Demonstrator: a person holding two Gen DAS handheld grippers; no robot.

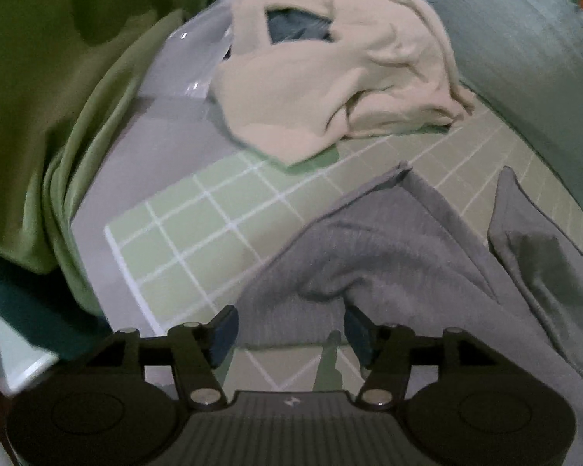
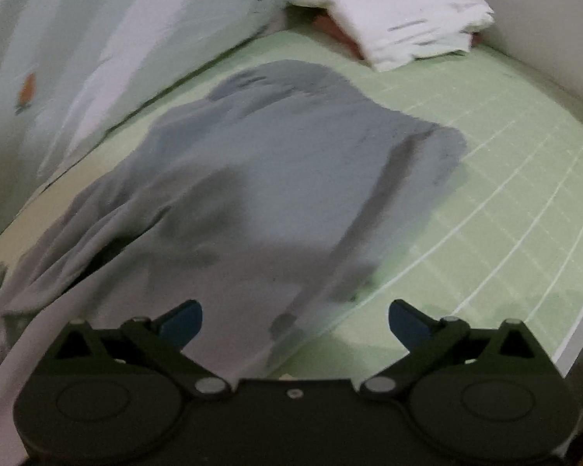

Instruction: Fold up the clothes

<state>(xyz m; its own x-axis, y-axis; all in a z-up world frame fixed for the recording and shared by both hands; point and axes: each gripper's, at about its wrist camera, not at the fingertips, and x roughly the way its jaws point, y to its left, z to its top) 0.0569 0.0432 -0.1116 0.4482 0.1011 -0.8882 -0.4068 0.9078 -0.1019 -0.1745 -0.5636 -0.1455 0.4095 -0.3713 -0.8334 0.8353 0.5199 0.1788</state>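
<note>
A grey garment [image 1: 388, 252] lies rumpled on the green checked sheet [image 1: 198, 225]. Its near edge reaches in between the blue pads of my left gripper [image 1: 291, 334], which is open and not clamped on it. In the right wrist view the same grey garment [image 2: 272, 174] spreads ahead over the sheet [image 2: 505, 194], blurred. A strip of it runs down between the fingers of my right gripper [image 2: 295, 322], whose jaws stand wide open.
A cream garment [image 1: 322, 77] lies heaped at the back with a blue-grey piece [image 1: 295, 27] showing through it. Green fabric [image 1: 39, 97] hangs at the left. A pale quilt with a carrot print [image 2: 97, 39] lies alongside the sheet. White folded fabric [image 2: 392, 11] sits at the far end.
</note>
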